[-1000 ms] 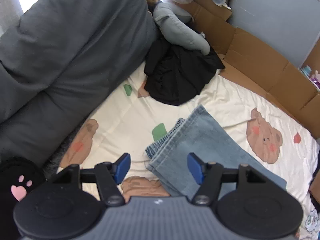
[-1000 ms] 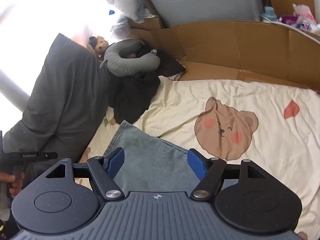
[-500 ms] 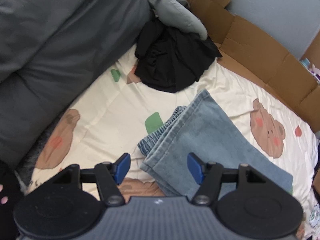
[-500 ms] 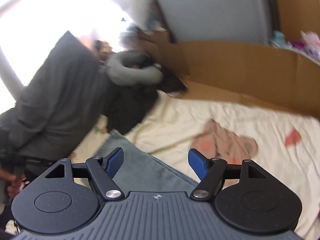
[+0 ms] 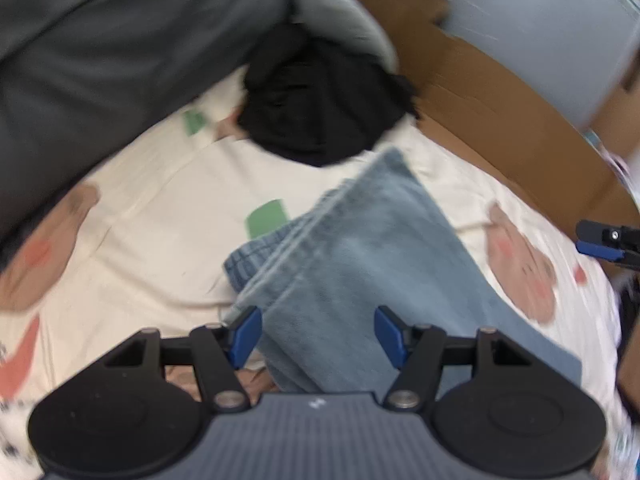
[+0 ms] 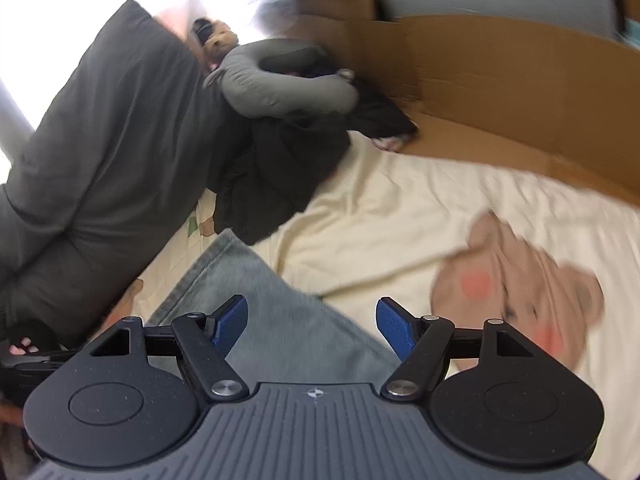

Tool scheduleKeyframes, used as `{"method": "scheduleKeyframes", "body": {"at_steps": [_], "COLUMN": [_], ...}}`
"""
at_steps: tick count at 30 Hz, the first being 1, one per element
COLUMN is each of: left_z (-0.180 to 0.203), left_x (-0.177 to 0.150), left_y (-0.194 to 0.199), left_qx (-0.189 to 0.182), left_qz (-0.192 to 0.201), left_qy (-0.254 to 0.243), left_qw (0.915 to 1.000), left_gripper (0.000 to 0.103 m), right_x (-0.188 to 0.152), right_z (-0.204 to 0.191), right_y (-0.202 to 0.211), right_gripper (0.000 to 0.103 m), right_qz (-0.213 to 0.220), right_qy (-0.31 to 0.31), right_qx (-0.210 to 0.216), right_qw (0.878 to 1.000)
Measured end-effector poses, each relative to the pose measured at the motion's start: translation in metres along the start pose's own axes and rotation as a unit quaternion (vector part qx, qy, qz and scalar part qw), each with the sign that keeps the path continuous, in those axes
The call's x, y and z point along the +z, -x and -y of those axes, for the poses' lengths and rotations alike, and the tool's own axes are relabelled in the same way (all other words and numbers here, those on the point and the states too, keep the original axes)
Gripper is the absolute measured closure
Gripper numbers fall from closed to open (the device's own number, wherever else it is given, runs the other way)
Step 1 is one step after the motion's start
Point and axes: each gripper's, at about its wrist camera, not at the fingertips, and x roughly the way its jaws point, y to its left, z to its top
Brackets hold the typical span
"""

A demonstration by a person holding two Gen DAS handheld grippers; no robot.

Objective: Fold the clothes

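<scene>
On the cream bear-print sheet (image 5: 152,240), folded blue jeans (image 5: 360,248) lie flat, near-centre in the left wrist view. Left gripper (image 5: 318,334) hovers over their near left corner, blue pads spread wide, nothing between them. Right gripper (image 6: 310,326) sits over the jeans (image 6: 264,304) near edge, jaws also wide apart and empty; its tip shows at the right edge of the left view (image 5: 604,238).

No readable writing anywhere; only a small pale mark on each gripper body, too small to make out. Both views are motion-blurred.

Edges: the jeans' waistband end points left and far, layered hems visible, with the far corner close to a black garment heap (image 5: 320,100) but apart from it. A grey neck pillow (image 6: 276,80) rests on that heap. A dark grey duvet (image 5: 100,48) bounds the sheet on the left, and a cardboard wall (image 6: 500,80) bounds the far and right side. Open sheet lies left of the jeans and also right, around the bear print (image 6: 516,284). A hand (image 6: 18,350) shows at the near left of the right view.
</scene>
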Motion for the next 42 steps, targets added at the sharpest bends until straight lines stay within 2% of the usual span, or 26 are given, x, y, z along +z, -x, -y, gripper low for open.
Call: {"method": "scheduleKeyframes", "body": {"at_steps": [5,7,9,13,18,21,24,26,30,31,32,33,34,36,38,40,42], "left_z": [-0.021,-0.024,-0.027,-0.041,-0.055,-0.066,-0.071,-0.075,-0.079,-0.079,-0.079,-0.079,-0.079,-0.083,-0.087,-0.089,-0.09], "left_x": [-0.006,-0.01,-0.012,-0.02,-0.023,-0.024,-0.025,-0.027,-0.03,-0.031,-0.031,-0.032,-0.033,-0.036,-0.04,-0.043,-0.046], "left_y": [-0.007,-0.013,-0.018,-0.027,-0.03,-0.025,-0.029,-0.033,-0.036,-0.036,-0.037,-0.037,-0.038,-0.038,-0.037,-0.035,-0.032], "left_qx": [-0.02,-0.033,-0.029,-0.054,-0.073,-0.102,-0.112,-0.122,-0.144,-0.144,-0.143,-0.142,-0.139,-0.145,-0.148,-0.147,-0.148], "left_qz": [0.029,0.038,0.035,0.024,0.039,0.063,0.066,0.066,0.072,0.075,0.075,0.075,0.075,0.075,0.077,0.079,0.082], "left_qy": [0.082,0.096,0.105,0.151,0.186,0.204,0.205,0.214,0.226,0.225,0.224,0.224,0.225,0.235,0.244,0.247,0.251], "left_qw": [0.996,0.9941,0.9935,0.9868,0.9791,0.9714,0.97,0.9669,0.9607,0.9608,0.9611,0.9613,0.9614,0.9582,0.9552,0.9546,0.953], "left_gripper": [0.038,0.038,0.038,0.039,0.041,0.055,0.066,0.066,0.058,0.058,0.06,0.064,0.073,0.076,0.082,0.087,0.092], "right_x": [0.023,0.027,0.029,0.032,0.041,0.045,0.049,0.051,0.055,0.056,0.057,0.057,0.058,0.058,0.058,0.061,0.063], "right_z": [-0.023,-0.032,-0.041,-0.061,-0.076,-0.083,-0.09,-0.093,-0.096,-0.097,-0.098,-0.1,-0.102,-0.103,-0.103,-0.101,-0.1], "right_y": [-0.052,-0.072,-0.088,-0.106,-0.126,-0.14,-0.155,-0.165,-0.177,-0.179,-0.18,-0.179,-0.179,-0.177,-0.175,-0.174,-0.171], "right_gripper": [0.027,0.026,0.027,0.027,0.027,0.027,0.027,0.027,0.027,0.031,0.04,0.044,0.048,0.057,0.078,0.091,0.095], "right_qz": [-0.015,-0.032,-0.052,-0.072,-0.093,-0.106,-0.116,-0.125,-0.14,-0.146,-0.152,-0.154,-0.154,-0.151,-0.149,-0.148,-0.151], "right_qy": [0.062,0.077,0.088,0.14,0.179,0.2,0.216,0.224,0.233,0.235,0.237,0.241,0.245,0.249,0.248,0.242,0.239], "right_qx": [0.024,0.034,0.045,0.04,0.032,0.029,0.03,0.036,0.047,0.054,0.062,0.065,0.067,0.063,0.057,0.05,0.053], "right_qw": [0.998,0.996,0.994,0.987,0.979,0.974,0.969,0.966,0.961,0.959,0.957,0.956,0.955,0.955,0.956,0.958,0.958]}}
